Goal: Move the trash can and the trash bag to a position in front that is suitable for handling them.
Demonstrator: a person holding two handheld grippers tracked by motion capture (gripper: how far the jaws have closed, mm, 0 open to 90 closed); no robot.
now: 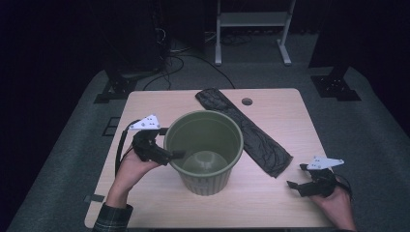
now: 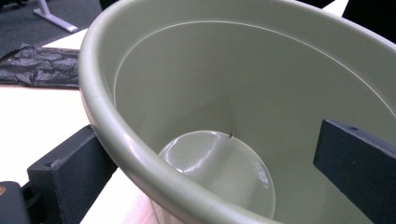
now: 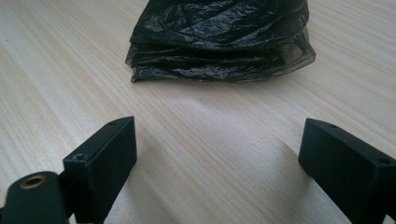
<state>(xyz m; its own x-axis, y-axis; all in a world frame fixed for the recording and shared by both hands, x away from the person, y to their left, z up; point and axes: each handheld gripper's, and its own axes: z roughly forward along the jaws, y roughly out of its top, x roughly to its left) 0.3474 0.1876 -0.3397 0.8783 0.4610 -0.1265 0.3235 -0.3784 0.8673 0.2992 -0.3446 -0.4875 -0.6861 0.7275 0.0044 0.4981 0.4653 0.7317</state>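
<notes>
Straddling rim of green bin (image 1: 205,150) mid-surface, left tool (image 1: 170,145) has 1 jaw inside, 1 outside, likely steadying it for lining; grip unclear.
Left gripper view: bin (image 2: 224,93) wall between jaws, gap at inner jaw.
Right gripper view: right tool (image 3: 217,158) gaping, empty, aimed at folded black bag (image 3: 219,42) ahead.

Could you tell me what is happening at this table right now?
A person works with two hand-held grippers. The left gripper straddles the rim of a green bin, one jaw outside the wall and one inside; the jaws stand wide, not clamped. The right gripper rests open on the table, facing the near end of a folded black plastic bag that lies beside the bin.
</notes>
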